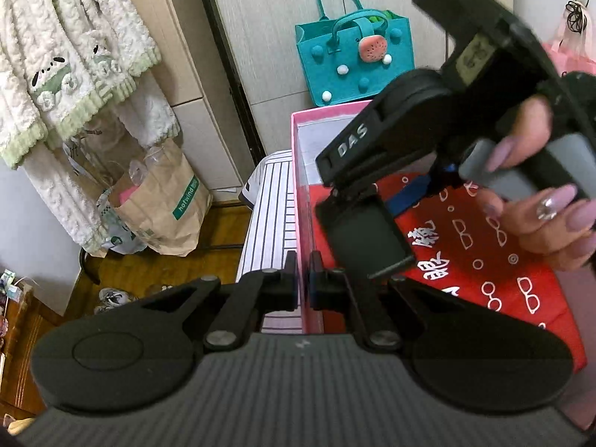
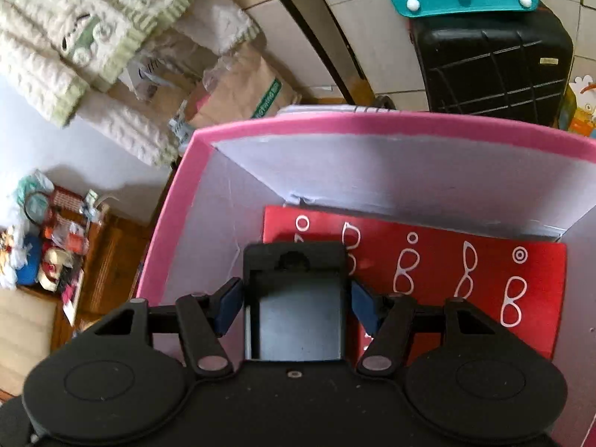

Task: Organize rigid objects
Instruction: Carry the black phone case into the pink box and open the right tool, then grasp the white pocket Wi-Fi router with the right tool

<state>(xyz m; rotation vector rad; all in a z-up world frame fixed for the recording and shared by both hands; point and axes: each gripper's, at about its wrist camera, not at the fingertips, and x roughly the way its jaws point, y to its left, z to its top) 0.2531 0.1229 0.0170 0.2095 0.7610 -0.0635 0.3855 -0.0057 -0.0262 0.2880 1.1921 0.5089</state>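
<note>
Over the pink box (image 2: 283, 126), the right gripper (image 2: 296, 307) was clenched on a black rectangular case (image 2: 296, 298), its blue pads (image 2: 229, 303) pressing the two long sides, with the case hanging above the box's left inner corner beside a red packet printed with white spectacles (image 2: 465, 260). To place it well, I judged the case should be lowered straight down into the bare white strip between the left wall and the red packet, kept level, and let go only once it rested on the bottom, so it would not tip against the wall or ride up on the packet.

Seen from the left wrist, the left gripper (image 1: 303, 279) had its fingers pinched together astride the box's left wall (image 1: 302, 193); whether they truly gripped the wall I could not tell. Holding that wall steady would help.

Going left to right around the room: cream knitted garments (image 1: 56, 74) hung at the wall, a brown paper bag (image 1: 167, 201) stood on the wooden floor (image 1: 156, 264), a striped cloth (image 1: 272, 223) lay just beside the box, a teal felt bag (image 1: 354, 63) sat behind it, and a black suitcase (image 2: 495, 63) stood farthest right.
</note>
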